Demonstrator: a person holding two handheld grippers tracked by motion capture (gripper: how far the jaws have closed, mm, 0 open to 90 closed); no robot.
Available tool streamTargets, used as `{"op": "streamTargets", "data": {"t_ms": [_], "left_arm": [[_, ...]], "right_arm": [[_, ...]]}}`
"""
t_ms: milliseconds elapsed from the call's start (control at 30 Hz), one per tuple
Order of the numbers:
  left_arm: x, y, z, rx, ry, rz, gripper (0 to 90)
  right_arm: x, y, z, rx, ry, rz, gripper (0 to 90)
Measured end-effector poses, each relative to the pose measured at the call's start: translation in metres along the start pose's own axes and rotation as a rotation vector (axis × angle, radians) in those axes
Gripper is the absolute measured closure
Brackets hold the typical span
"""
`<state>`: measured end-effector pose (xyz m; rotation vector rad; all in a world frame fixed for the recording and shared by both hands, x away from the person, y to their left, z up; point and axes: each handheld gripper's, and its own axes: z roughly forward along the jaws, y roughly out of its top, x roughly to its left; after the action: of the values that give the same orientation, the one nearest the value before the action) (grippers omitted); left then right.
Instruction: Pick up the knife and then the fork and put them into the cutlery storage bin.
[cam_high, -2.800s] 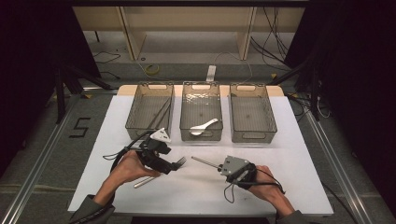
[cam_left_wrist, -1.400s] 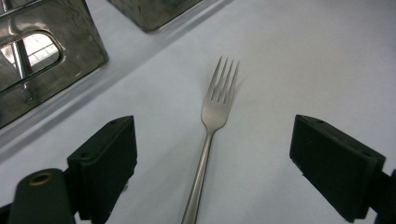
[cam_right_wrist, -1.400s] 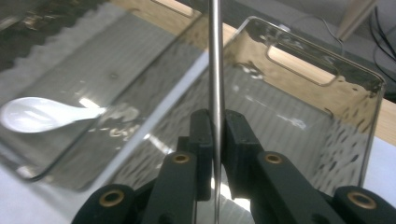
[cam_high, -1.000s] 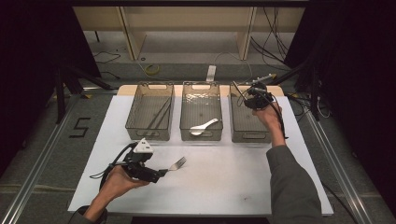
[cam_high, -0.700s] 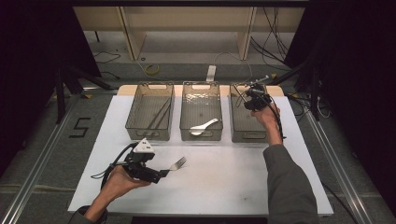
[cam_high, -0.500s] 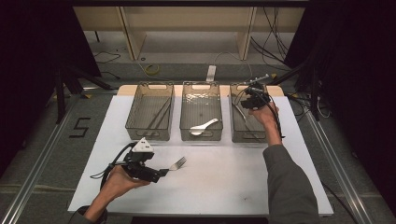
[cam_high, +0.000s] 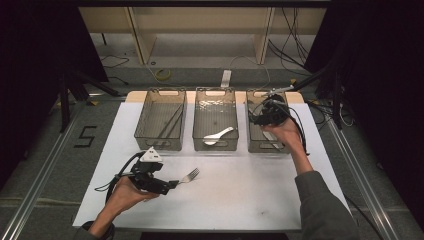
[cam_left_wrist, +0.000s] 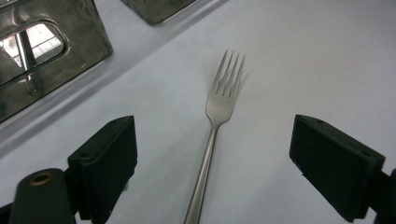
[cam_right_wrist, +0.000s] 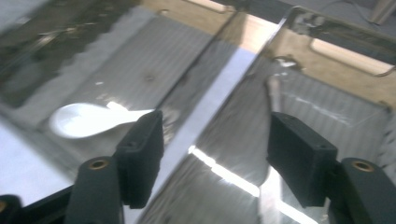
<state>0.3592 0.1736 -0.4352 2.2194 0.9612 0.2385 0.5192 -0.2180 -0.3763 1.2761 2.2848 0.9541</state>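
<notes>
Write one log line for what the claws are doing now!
left claw: open around fork on table | right claw: just opened, empty, above right bin

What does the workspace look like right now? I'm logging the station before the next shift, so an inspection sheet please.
Surface: white table, bare at the front.
Job's things: fork flat on the table; knife in the right bin; white spoon in the middle bin; chopsticks in the left bin.
Clutter: nothing seen.
Grippers: left gripper open, astride the fork handle; right gripper over the right bin, jaws just opened, nothing between them.
Cables: one trails from each gripper; more on the floor behind.
Surroundings: dark curtains, wooden shelf legs, a "5" on the floor.
</notes>
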Motion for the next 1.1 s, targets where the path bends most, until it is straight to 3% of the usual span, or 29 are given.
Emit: {"op": "streamTargets", "data": {"t_ms": [233,467,667,1100], "left_arm": [[0.001,-0.003,0.008,0.088,0.028,0.020,17.9],[0.004,-0.003,0.010,0.149,0.053,0.014,21.6],[0.006,-0.006,0.014,0.215,0.073,0.013,28.1],[0.006,-0.007,0.019,0.281,0.091,0.011,36.3]], "right_arm": [[0.027,-0.036,-0.027,-0.041,0.093,-0.062,32.0],[0.042,-0.070,-0.050,-0.126,0.187,-0.044,31.2],[0.052,-0.090,-0.058,-0.134,0.198,-0.076,30.8],[0.075,-0.119,-0.057,-0.124,0.246,-0.088,29.6]]}}
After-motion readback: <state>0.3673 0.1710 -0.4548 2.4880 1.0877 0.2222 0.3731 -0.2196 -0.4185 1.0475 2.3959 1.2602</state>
